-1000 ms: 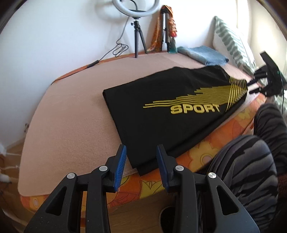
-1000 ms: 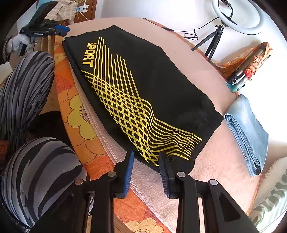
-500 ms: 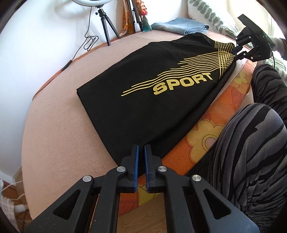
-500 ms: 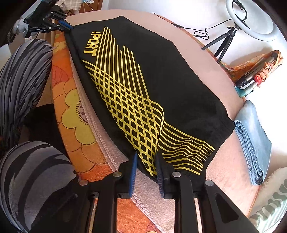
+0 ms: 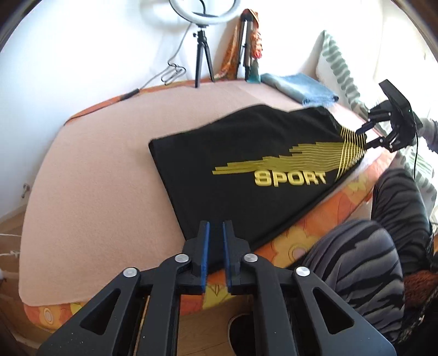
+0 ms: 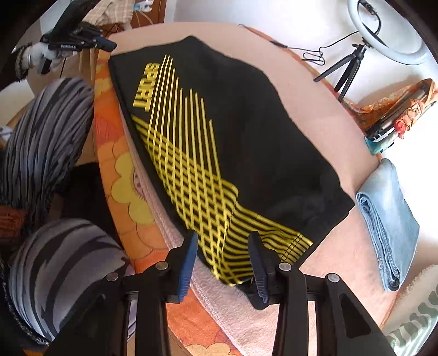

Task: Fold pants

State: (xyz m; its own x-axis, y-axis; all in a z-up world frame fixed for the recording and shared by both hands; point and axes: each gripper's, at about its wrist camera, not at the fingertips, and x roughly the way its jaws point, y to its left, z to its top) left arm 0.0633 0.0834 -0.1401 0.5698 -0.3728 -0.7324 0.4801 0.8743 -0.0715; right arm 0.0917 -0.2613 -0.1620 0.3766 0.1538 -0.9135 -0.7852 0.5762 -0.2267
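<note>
A bed with a pinkish blanket (image 5: 90,175) over an orange flowered sheet (image 6: 120,175) fills the scene, white wall behind it. Nearest to us, our left gripper (image 5: 216,241) hovers at the near corner of the black pants (image 5: 246,175); its blue pads stand narrowly apart and are parting, the cloth's edge showing in the gap but not pressed. Our right gripper (image 6: 223,256) sits at the other end, its jaws moderately wide and widening, with the yellow-striped corner of the pants lying loose between them, untouched by the pads. Our striped trouser legs (image 5: 366,263) show beside the bed edge.

The pants lie folded flat into a broad rectangle along the near edge of the bed, black with yellow streaking lines that cross into a lattice toward one end. The word "SPORT" (image 5: 290,178) is printed in yellow block letters beneath the lines.

Farther off, folded blue jeans (image 6: 388,219) rest near a patterned pillow (image 5: 339,68), and a ring light (image 5: 204,11) on a small tripod stands against the wall
</note>
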